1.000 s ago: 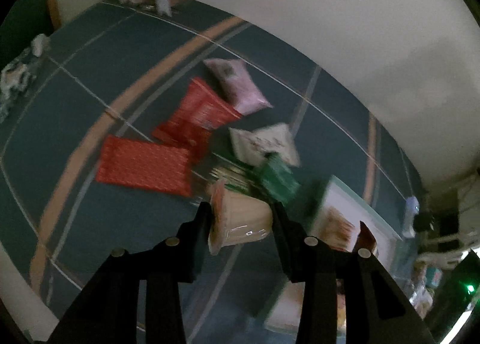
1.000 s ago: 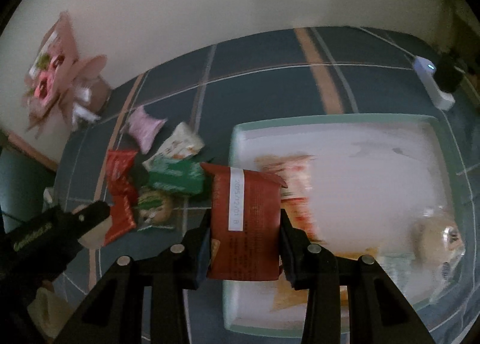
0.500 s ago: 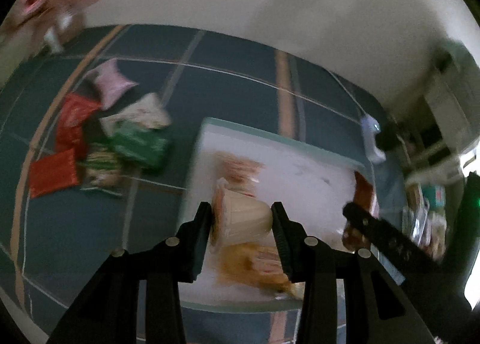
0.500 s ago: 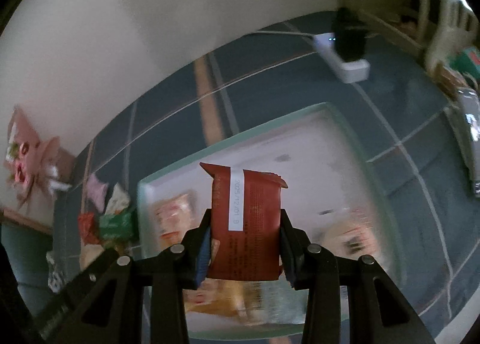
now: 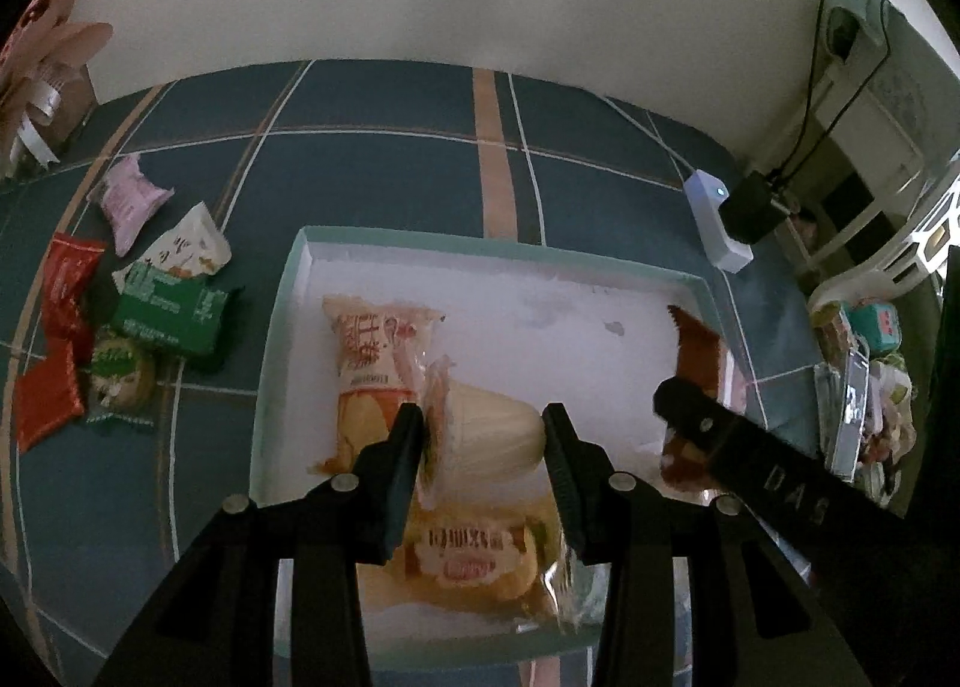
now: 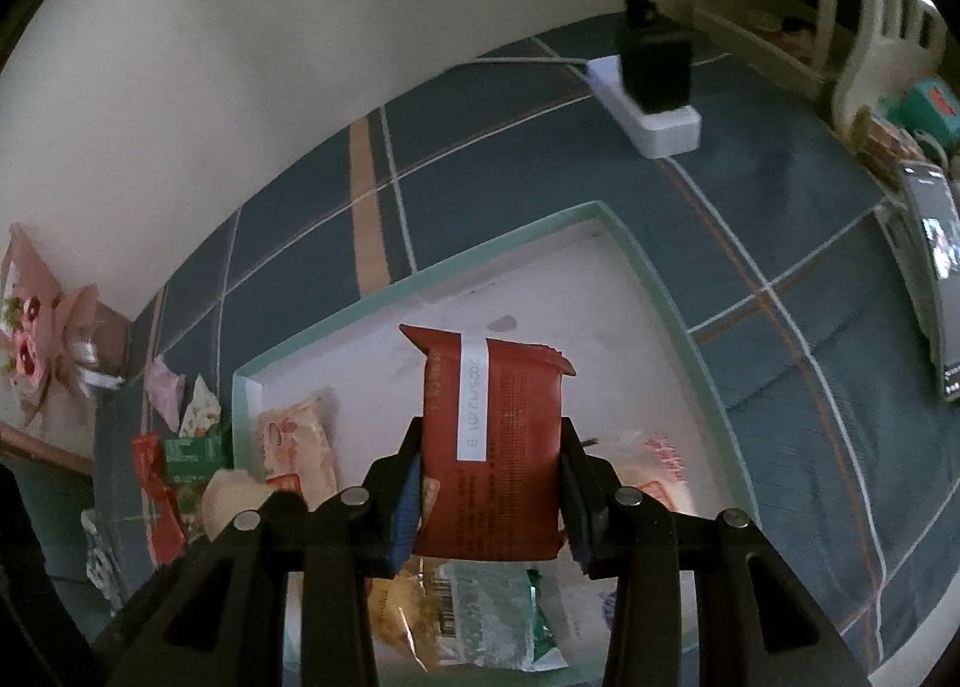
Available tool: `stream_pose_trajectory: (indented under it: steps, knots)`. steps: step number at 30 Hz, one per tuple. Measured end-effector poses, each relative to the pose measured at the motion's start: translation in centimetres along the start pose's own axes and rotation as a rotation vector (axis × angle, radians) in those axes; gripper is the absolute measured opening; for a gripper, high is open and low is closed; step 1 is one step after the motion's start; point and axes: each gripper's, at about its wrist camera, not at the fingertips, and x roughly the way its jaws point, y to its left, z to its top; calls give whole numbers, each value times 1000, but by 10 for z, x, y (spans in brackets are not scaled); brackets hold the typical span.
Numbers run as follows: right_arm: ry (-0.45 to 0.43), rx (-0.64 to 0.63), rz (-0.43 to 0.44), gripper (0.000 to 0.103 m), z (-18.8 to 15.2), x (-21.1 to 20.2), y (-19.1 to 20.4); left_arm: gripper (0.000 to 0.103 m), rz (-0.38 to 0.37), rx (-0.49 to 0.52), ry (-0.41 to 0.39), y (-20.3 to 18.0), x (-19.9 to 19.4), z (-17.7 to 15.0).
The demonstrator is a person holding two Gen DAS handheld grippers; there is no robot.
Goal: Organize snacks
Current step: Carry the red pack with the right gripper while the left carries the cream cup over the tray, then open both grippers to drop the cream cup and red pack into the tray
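Observation:
My left gripper (image 5: 483,441) is shut on a cream jelly cup (image 5: 486,438) lying sideways, held over the near part of the white tray (image 5: 288,291). My right gripper (image 6: 489,477) is shut on a dark red snack packet (image 6: 492,447) with a white date strip, held upright over the tray (image 6: 666,291); the packet also shows at the tray's right side in the left wrist view (image 5: 699,351). Several packets lie in the tray, among them an orange-and-white one (image 5: 372,369) and a yellow one (image 5: 474,561). Loose snacks lie left of the tray: green (image 5: 174,315), red (image 5: 66,285), pink (image 5: 126,201).
A white power strip (image 6: 648,105) with a black adapter lies on the blue plaid cloth beyond the tray. A phone (image 6: 936,267) and more packets lie at the far right. A pink bouquet (image 6: 42,321) stands by the wall at left.
Both grippers have swung right from the loose pile to over the tray, carrying the cup and the red packet. Both stay shut.

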Motion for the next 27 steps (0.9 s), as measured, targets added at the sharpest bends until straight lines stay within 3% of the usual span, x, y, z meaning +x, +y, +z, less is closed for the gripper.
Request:
stream_pose_trajectory:
  steps: [11, 16, 22, 24, 27]
  knots:
    - [21, 15, -12, 42, -2, 15, 0, 43, -13, -13, 2, 2, 14, 2]
    - [22, 41, -5, 43, -1, 13, -3, 53, -13, -11, -19, 3, 6, 5]
    - [13, 25, -14, 44, 0, 4, 3, 59, -8, -27, -4, 9, 0, 9]
    - [7, 14, -37, 50, 0, 2, 7, 63, 27, -32, 1, 13, -3, 10]
    - [8, 13, -89, 73, 0, 1, 9, 77, 81, -65, 7, 23, -8, 12]
